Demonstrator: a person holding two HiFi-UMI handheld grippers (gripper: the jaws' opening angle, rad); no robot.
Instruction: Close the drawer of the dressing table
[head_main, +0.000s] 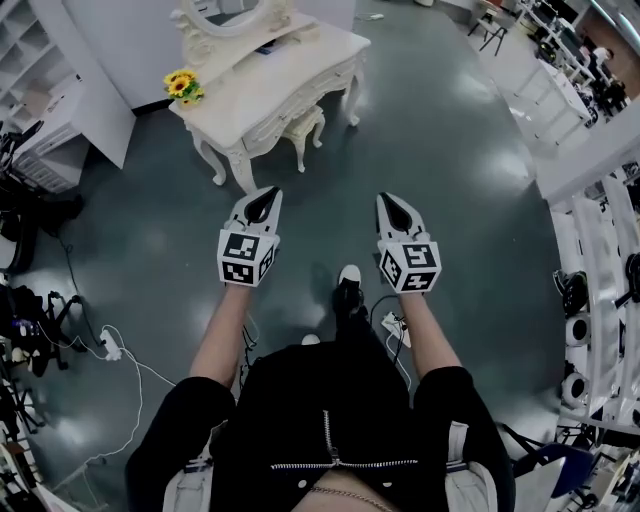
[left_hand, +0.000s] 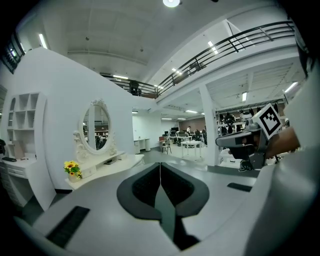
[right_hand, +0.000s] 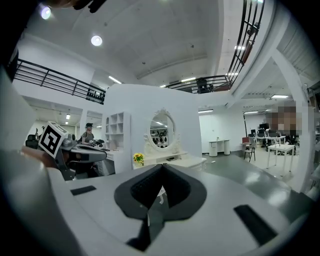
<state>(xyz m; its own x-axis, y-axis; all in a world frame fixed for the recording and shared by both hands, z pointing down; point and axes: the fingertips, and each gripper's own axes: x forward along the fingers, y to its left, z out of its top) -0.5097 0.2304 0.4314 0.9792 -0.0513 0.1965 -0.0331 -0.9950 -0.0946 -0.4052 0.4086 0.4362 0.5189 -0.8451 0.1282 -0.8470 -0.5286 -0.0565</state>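
Sunflowers (head_main: 182, 85) on one corner of white dressing table (head_main: 290, 75), well ahead of left gripper (head_main: 263, 196) and right gripper (head_main: 393, 202); both clenched shut on nothing, side by side, apart.

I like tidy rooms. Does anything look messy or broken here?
Nothing looks broken or spilled. The white carved dressing table stands straight, its yellow sunflowers upright on one corner. Only the white power strip and its cables sprawl across the dark floor beside the person.
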